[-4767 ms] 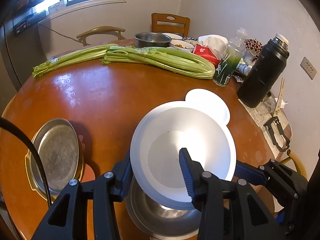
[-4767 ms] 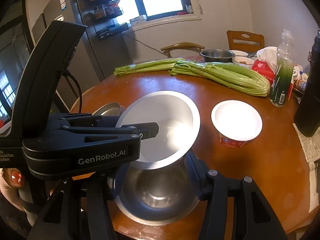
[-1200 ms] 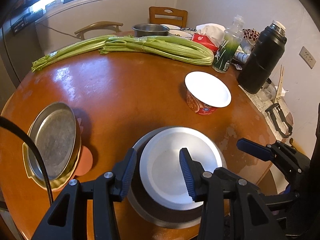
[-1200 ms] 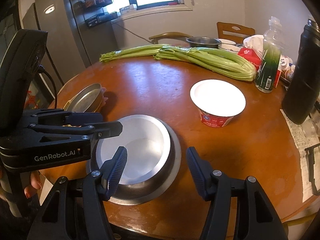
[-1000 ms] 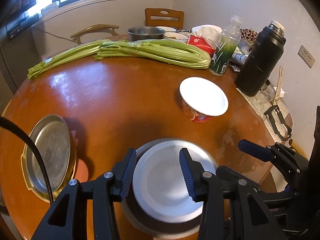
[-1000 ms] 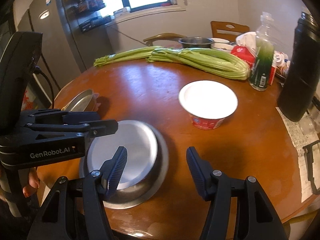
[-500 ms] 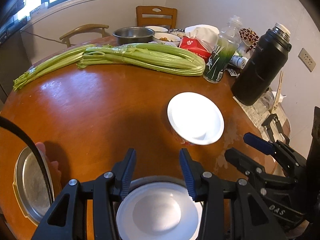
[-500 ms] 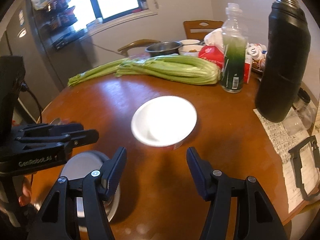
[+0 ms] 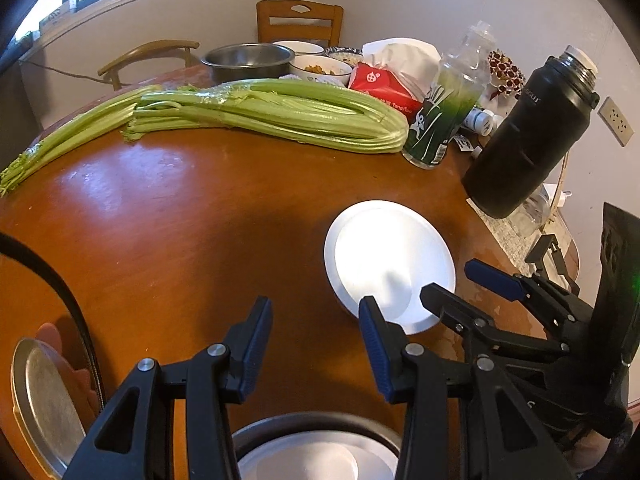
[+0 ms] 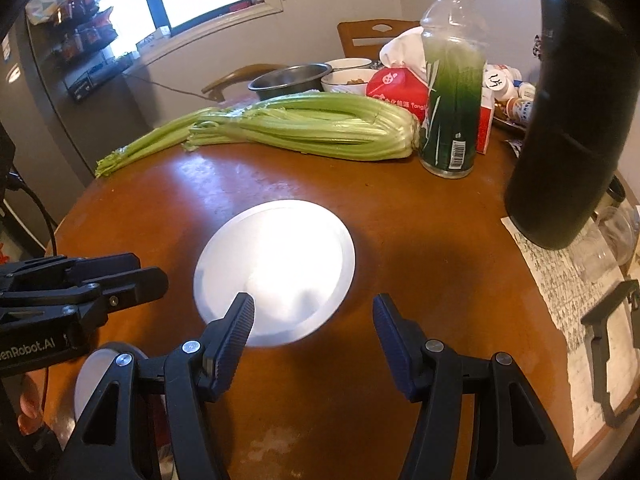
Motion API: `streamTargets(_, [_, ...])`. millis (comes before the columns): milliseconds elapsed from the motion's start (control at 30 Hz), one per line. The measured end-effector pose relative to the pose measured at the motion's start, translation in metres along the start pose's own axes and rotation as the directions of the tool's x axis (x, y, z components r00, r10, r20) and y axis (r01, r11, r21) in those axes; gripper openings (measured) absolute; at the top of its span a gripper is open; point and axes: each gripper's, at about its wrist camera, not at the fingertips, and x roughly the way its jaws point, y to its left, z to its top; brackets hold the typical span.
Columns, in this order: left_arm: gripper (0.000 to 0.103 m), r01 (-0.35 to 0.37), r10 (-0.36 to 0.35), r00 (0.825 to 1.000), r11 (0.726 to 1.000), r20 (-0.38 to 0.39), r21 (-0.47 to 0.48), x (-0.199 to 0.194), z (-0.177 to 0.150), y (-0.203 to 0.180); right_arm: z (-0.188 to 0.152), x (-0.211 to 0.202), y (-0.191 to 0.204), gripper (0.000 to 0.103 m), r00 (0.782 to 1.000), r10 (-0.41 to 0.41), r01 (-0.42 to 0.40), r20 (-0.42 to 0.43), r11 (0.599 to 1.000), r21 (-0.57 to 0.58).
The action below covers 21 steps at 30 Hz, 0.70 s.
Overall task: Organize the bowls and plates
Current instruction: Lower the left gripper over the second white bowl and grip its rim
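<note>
A white round-topped bowl [image 9: 388, 264] stands on the brown round table [image 9: 180, 220], right of centre. My left gripper [image 9: 316, 316] hovers just short of it, open and empty, with the bowl ahead and to the right of its jaws. My right gripper [image 10: 314, 314] is also open and empty, its left finger over the near rim of the same bowl [image 10: 276, 264]. Each gripper shows in the other's view: the right one [image 9: 460, 286] beside the bowl, the left one [image 10: 148, 280] at the left edge. A white plate inside a steel bowl [image 9: 312, 452] sits below the left gripper.
A metal plate [image 9: 44, 400] lies at the table's near left edge. Celery [image 9: 260, 116], a green bottle [image 9: 448, 112], a black flask [image 9: 524, 140], a steel bowl [image 9: 248, 60] and food packs fill the far side. Papers [image 10: 580, 292] lie at the right edge.
Both grippers have moved away from the stacked steel bowl and plate toward the white bowl. The stack has slid to the bottom of the left view. Both jaws kept the same width.
</note>
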Motion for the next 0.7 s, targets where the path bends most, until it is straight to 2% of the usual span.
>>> streamTargets(367, [0.045, 0.037, -0.038, 0.999, 0.999, -0.035, -0.028, 0.023, 0.008, 0.008, 0.009, 0.024, 0.009, 0.063, 1.000, 0.009, -0.011, -0.023, 0.997, -0.074])
streamTargets(700, [0.045, 0.018, -0.023, 0.998, 0.996, -0.052, -0.093, 0.031, 0.010, 0.030, 0.005, 0.031, 0.034, 0.063, 0.997, 0.066, -0.071, -0.041, 0.986, -0.148])
